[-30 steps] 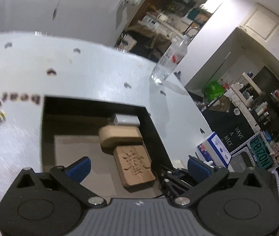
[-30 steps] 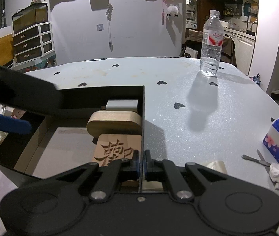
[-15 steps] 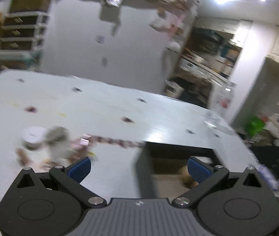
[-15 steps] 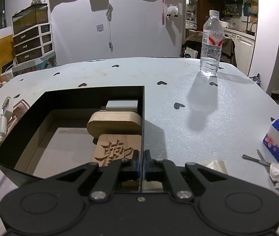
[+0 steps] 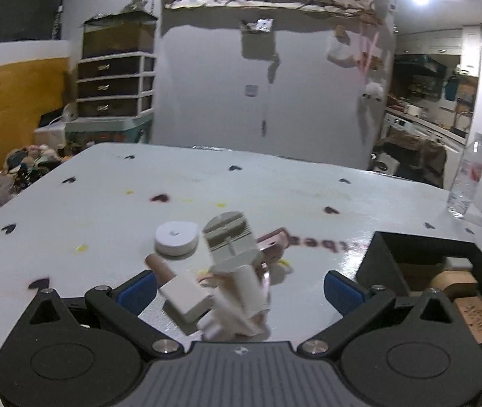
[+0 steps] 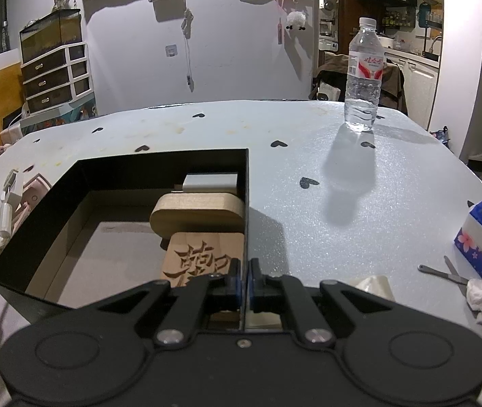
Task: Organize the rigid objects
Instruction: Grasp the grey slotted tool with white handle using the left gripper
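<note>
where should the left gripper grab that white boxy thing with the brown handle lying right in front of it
Grip the white rectangular block, not the thin brown handle. It lies between the open left gripper, slanted with flat sides, so come straight down from above, wrist turned to match, fingers closing across its short width.

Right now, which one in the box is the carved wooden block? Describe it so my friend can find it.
Find the black box on the table. Along its right wall lie three items in a row; the carved wooden block is nearest the right gripper, the only one with cut characters.
</note>
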Demonstrator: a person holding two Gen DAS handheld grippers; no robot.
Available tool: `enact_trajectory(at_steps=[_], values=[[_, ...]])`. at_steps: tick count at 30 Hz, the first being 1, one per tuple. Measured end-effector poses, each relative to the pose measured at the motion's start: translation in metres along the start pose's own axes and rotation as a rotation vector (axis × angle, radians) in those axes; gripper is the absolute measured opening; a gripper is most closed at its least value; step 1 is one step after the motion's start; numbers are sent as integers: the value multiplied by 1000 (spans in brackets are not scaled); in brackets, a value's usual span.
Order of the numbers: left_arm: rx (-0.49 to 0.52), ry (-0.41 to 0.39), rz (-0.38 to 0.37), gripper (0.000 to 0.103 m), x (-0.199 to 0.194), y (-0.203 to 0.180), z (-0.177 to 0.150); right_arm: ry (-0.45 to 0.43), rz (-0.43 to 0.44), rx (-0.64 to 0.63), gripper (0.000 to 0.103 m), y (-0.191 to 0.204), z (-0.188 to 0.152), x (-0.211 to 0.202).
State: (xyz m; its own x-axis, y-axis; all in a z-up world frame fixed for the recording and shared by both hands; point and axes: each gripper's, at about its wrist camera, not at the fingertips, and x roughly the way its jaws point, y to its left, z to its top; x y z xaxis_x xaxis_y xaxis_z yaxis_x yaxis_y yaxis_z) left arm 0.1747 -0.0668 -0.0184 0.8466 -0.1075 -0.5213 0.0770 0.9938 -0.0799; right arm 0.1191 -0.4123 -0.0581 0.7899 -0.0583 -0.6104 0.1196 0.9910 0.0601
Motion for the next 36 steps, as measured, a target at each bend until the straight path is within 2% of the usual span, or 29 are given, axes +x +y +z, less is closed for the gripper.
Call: enact_trajectory(at_steps=[1, 3, 10, 14, 18, 23, 28, 30, 36], values=[[-9, 7, 2, 101, 1, 2, -1, 0, 1, 0, 4, 0, 0, 0], [-19, 11, 2, 94, 3, 5, -2, 0, 0, -1, 4, 0, 0, 0], [-3, 11, -26, 84, 9, 0, -3, 0, 1, -3, 4, 0, -1, 0], [15, 16, -23, 66, 21, -8, 4, 0, 2, -3, 5, 0, -1, 0], [24, 32, -5, 65, 40, -11, 13, 0, 2, -2, 5, -1, -1, 0], [17, 91, 38, 64, 69, -9, 16, 0, 3, -2, 5, 0, -1, 0], [-17, 123, 36, 54, 85, 0, 15, 1, 8, -7, 5, 0, -1, 1], [-34, 120, 13, 45, 86, 2, 14, 1, 8, -7, 5, 0, -1, 1], [-43, 92, 11, 44, 81, 5, 12, 1, 8, -7, 5, 0, -1, 1]])
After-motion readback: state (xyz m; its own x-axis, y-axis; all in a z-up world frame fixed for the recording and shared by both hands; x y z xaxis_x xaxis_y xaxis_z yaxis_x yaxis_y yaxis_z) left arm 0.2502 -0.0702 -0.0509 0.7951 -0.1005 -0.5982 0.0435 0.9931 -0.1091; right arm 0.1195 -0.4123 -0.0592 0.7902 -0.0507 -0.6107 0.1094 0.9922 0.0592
